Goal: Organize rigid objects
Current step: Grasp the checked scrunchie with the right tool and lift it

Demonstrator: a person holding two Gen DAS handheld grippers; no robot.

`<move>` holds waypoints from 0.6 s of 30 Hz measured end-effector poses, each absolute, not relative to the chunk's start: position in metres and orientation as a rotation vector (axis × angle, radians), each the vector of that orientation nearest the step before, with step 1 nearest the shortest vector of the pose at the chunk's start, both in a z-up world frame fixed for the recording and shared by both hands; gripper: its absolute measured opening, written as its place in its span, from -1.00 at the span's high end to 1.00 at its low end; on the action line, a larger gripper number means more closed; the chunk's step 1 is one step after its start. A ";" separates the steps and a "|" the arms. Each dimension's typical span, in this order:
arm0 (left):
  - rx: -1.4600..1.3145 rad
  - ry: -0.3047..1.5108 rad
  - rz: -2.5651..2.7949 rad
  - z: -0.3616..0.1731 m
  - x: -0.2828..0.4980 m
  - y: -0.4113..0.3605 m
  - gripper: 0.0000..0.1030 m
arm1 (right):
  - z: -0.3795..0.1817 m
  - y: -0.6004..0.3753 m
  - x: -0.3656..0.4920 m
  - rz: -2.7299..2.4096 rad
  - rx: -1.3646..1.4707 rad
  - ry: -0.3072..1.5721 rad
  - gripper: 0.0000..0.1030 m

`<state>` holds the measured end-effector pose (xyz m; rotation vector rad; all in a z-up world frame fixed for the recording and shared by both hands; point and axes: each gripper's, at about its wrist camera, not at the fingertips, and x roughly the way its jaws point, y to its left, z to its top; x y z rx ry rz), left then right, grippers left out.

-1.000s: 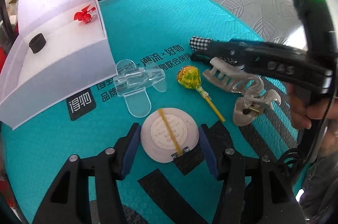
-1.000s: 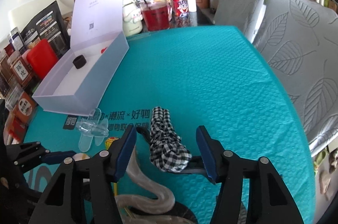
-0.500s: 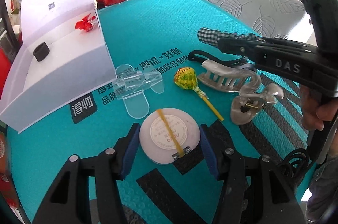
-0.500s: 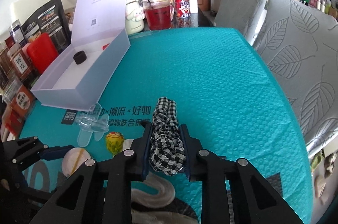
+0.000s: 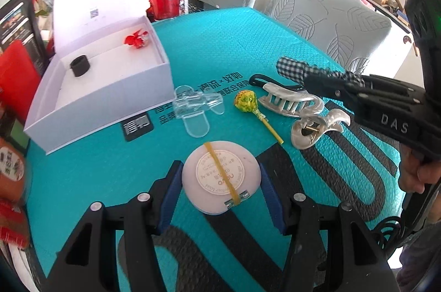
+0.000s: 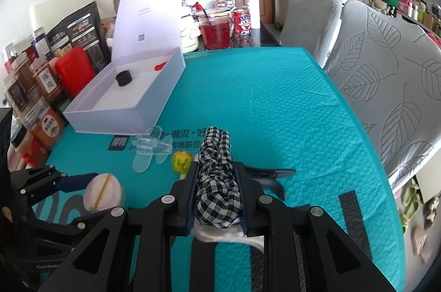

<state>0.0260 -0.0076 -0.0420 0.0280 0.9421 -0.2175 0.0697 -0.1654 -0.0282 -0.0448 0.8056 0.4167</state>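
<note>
My right gripper [image 6: 216, 195] is shut on a black-and-white checked scrunchie [image 6: 216, 168] and holds it above the teal table; it also shows in the left wrist view [image 5: 292, 67]. My left gripper [image 5: 220, 184] is open around a round white compact [image 5: 220, 177] with a yellow rubber band, which lies on the table. A lollipop [image 5: 246, 102], a clear plastic clip [image 5: 197, 110] and two pearly hair claws [image 5: 289, 100] [image 5: 317, 126] lie beyond. An open white box [image 5: 110, 82] at the left holds a black ring [image 5: 80, 66] and a red item [image 5: 136, 40].
Jars and packets [image 6: 35, 88] stand along the table's left edge. A red drink jug [image 6: 216, 30] and a can [image 6: 244, 23] stand at the far end. Leaf-patterned chairs [image 6: 386, 85] line the right side. A black clip [image 6: 273, 175] lies under my right gripper.
My right gripper has shut on the checked scrunchie and lifted it off the table. My left gripper has stayed open around the compact.
</note>
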 end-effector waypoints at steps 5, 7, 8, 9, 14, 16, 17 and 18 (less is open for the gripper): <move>0.010 0.924 -0.189 -0.036 0.011 0.005 -0.08 | -0.025 -0.156 0.053 0.434 -0.052 0.796 0.54; 0.000 0.918 -0.178 -0.035 0.005 0.010 -0.08 | -0.023 -0.150 0.046 0.444 -0.059 0.792 0.54; -0.002 0.916 -0.173 -0.034 0.002 0.012 -0.08 | -0.023 -0.148 0.043 0.450 -0.061 0.790 0.54; -0.004 0.912 -0.168 -0.033 -0.002 0.015 -0.08 | -0.022 -0.145 0.039 0.457 -0.064 0.788 0.54; -0.017 0.886 -0.142 -0.026 -0.018 0.025 -0.08 | -0.019 -0.130 0.023 0.490 -0.081 0.781 0.54; -0.021 0.877 -0.130 -0.023 -0.024 0.031 -0.08 | -0.018 -0.124 0.016 0.502 -0.087 0.778 0.54; -0.024 0.871 -0.123 -0.021 -0.028 0.033 -0.08 | -0.017 -0.121 0.013 0.509 -0.089 0.776 0.54; -0.025 0.866 -0.115 -0.020 -0.031 0.035 -0.08 | -0.016 -0.118 0.010 0.517 -0.092 0.772 0.54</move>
